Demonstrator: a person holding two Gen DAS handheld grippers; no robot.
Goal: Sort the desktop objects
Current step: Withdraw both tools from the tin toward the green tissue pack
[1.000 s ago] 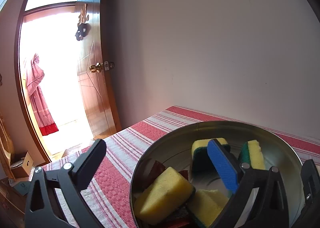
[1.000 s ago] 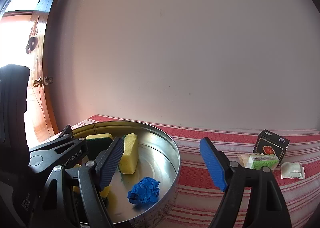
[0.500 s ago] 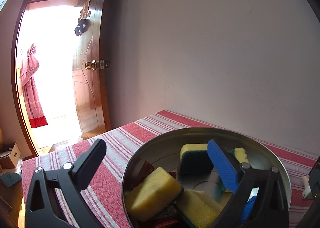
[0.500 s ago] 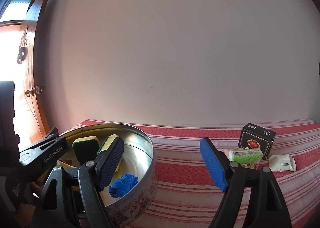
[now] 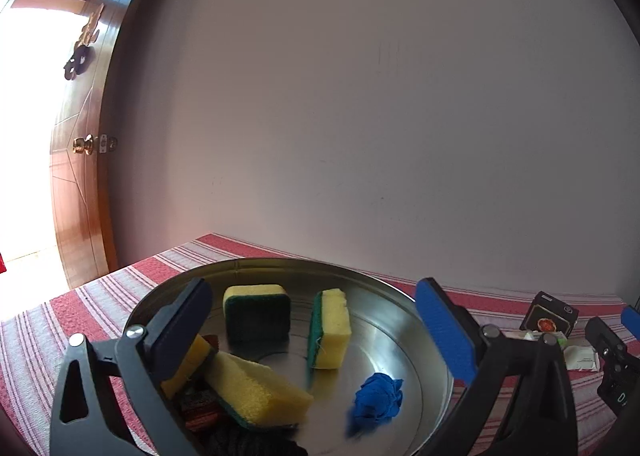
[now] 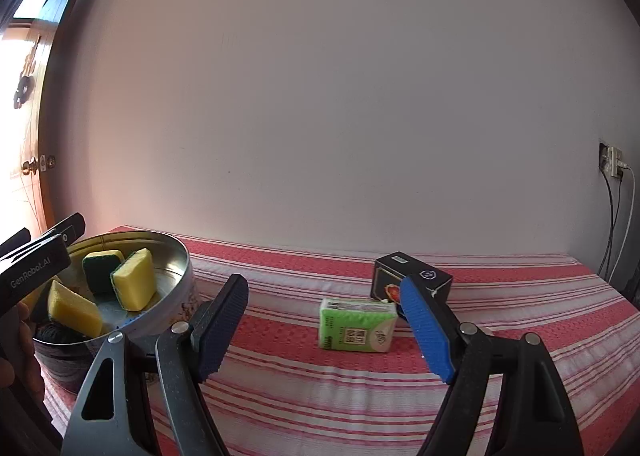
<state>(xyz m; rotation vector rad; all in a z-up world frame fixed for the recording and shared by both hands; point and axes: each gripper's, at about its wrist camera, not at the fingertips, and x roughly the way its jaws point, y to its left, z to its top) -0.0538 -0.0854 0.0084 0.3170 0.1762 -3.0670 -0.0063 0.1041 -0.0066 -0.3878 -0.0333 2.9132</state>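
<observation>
Tongs on the right hang wide and empty over the striped cloth of the counter, aimed at the green pack, which lies flat just in front of the black box and appears to touch it at the pack's far right corner. Judging by the tin already loaded with sponges, the step in hand is probably fetching that pack. To do it well, come down low along the pack's long axis so the pads straddle its two short ends; the right finger already overlaps the box in this view, so it should slip in without nudging the box. The pack looks like soft wrapped tissue, so a moderate squeeze near mid-height should hold it without crushing. Its right-hand tongs sit level, fingers pointing forward and slightly down, with the pack nearer the right finger than the left, so a small shift rightward would centre it. Left tongs also gape wide and hold nothing, poised above the tin looking steeply into it, where sponges and a blue wad rest on the bottom. A white sachet lies beyond the tin, near the box.
</observation>
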